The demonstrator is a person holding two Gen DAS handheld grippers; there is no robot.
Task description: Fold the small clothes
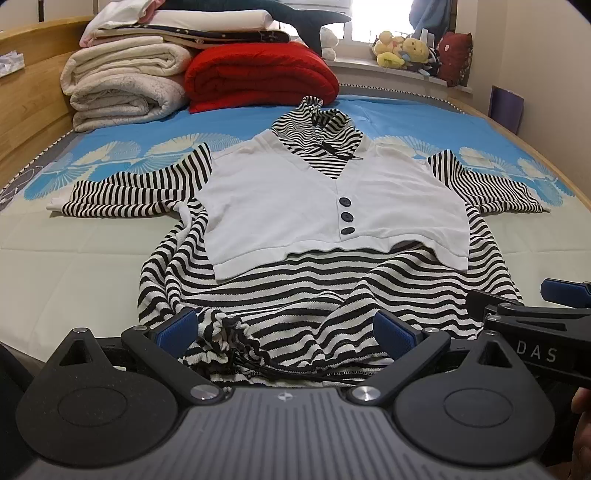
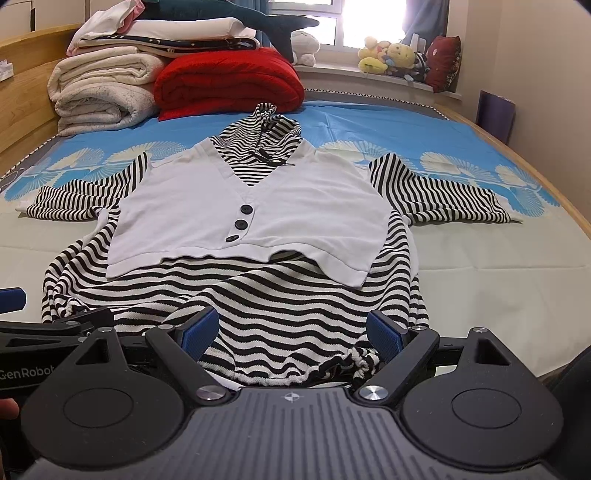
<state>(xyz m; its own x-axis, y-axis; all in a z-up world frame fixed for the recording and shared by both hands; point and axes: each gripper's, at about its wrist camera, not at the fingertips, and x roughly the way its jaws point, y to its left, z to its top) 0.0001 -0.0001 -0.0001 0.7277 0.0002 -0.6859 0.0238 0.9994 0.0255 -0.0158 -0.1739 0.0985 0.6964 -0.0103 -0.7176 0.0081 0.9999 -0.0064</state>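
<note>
1. Near the bed's (image 1: 74, 258) front edge lies the black-and-white striped hooded top with white buttoned vest panel (image 1: 325, 206), spread flat for folding.
2. Left gripper (image 1: 288, 332) and right gripper (image 2: 291, 332) straddle its gathered hem, jaws wide apart, holding nothing, seemingly poised to pinch.

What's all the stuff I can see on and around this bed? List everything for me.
Striped top: one, black and white with a white vest panel and three dark buttons, spread flat mid-bed, sleeves out.
Bed cover: one, blue with pale fan shapes, under the top.
Red blanket: one, folded, at the bed's far end.
Cream blankets: folded stack, left of the red one, more linens on top.
Dark plush fish: one, teal, on the stack.
Soft toys: several, mostly yellow, on the windowsill.
Left gripper: one, black with blue fingers, open over the top's near hem.
Right gripper: same, open, beside it.
</note>
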